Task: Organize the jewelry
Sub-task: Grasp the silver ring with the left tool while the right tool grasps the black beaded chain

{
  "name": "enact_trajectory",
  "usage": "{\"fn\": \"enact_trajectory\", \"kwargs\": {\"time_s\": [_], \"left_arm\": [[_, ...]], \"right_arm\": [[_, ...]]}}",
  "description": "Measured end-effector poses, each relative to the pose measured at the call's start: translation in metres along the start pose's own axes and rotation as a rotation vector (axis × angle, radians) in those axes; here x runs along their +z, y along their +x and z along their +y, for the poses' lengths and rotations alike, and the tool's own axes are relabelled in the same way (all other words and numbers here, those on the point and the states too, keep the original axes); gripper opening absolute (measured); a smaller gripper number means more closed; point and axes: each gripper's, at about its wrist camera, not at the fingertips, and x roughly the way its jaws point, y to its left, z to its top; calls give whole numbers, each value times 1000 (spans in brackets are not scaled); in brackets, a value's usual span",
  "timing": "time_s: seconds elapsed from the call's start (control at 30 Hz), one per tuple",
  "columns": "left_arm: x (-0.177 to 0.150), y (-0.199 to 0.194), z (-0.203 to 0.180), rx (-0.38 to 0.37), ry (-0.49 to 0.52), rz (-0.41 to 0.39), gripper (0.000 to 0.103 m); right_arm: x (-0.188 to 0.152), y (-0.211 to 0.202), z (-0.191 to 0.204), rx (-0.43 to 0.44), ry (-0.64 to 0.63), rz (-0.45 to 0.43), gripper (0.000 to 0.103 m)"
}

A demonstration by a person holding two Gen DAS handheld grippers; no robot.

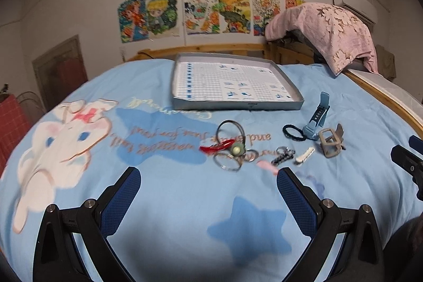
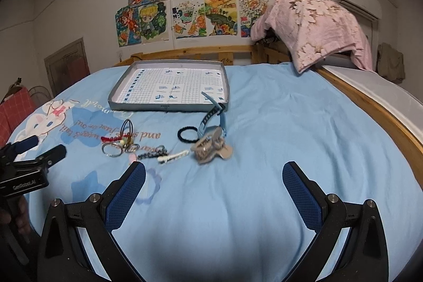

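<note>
Left claw [image 1: 208, 176]: wide apart, empty, above the bed [image 1: 171, 197].
Right claw [image 2: 214, 171]: wide apart, empty.
Tray [image 2: 137, 103]: behind the jewelry [image 2: 121, 142].

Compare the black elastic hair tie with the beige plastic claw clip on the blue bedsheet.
The black elastic hair tie is a thin closed loop lying flat; the beige plastic claw clip is a bulky toothed frame that stands up off the sheet. The tie is dark, the clip pale. The tie sits nearer the grey shallow tray than the clip. Both lie loose on the blue bedsheet, outside the tray.
</note>
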Motion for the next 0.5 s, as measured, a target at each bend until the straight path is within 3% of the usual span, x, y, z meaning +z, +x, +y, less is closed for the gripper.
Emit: {"fn": "enact_trajectory", "kwargs": {"time_s": [0.07,0.23,0.43,0.5], "left_arm": [[8,15,0,-20,5,23,100],[18,51,1,-80,16,107,85],[13,94,12,-166,-35,250,61],[11,105,15,-189,-55,283,58]], "right_arm": [[9,9,1,22,-7,9,99],[29,42,14,92,-46,45,77],[28,85,36,187,-74,138,62],[27,96,41,213,-86,164,57]]}}
